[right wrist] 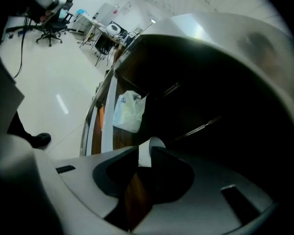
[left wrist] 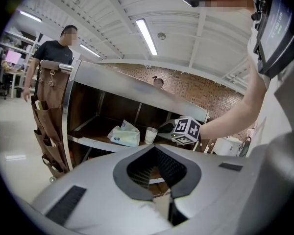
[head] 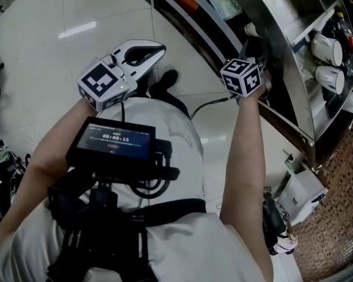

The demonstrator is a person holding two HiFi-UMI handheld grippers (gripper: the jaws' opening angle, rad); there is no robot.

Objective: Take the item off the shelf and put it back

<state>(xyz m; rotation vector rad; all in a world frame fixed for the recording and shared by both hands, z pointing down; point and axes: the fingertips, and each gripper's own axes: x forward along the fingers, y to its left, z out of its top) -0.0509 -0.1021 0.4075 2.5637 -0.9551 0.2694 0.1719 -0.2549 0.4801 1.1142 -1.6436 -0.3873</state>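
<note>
A white paper cup [left wrist: 150,135] stands upright on the wooden middle shelf [left wrist: 88,142] of a metal-framed rack. My right gripper [right wrist: 144,153] reaches in under the rack's steel top [head: 282,57], its marker cube [head: 242,76] just outside. Its jaws stand a little apart, and the cup [right wrist: 152,145] shows in the gap just beyond the tips, with no pad pressing on it. My left gripper [head: 160,49] hangs back in front of my chest, away from the rack. Its tips [left wrist: 154,147] meet, with nothing between them.
A white plastic tissue pack [left wrist: 123,135] lies on the same shelf to the cup's left. More white cups [head: 328,50] lie on another shelf. A brown pocket organiser [left wrist: 49,126] hangs at the rack's end, with a person [left wrist: 54,53] standing beyond it. A white box [head: 303,195] sits on the floor.
</note>
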